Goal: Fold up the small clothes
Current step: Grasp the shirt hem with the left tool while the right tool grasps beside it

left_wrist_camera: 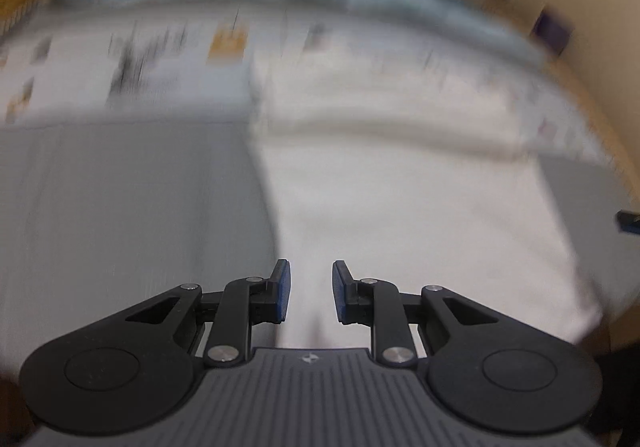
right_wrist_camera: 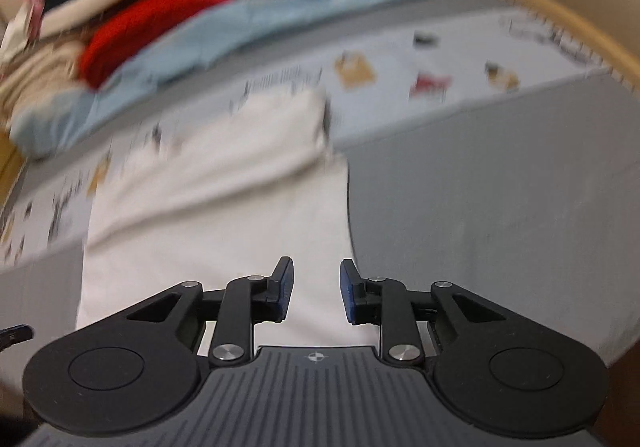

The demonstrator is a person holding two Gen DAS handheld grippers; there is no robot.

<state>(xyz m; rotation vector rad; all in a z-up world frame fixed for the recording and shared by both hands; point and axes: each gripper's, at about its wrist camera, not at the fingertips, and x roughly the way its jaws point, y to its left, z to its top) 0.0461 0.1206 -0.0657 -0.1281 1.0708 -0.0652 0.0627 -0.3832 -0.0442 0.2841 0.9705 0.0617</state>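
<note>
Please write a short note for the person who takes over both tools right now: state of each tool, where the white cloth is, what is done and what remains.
Left tool: open, holds nothing, over the near left part of the white garment.
Right tool: open, holds nothing, over the garment's near right edge.
The garment lies on the grey surface; its far part already seems folded over.
A pile of clothes sits at the back.
Left to do: grasp the near edge and finish the fold. Both views are blurred, so check the edges first.
</note>
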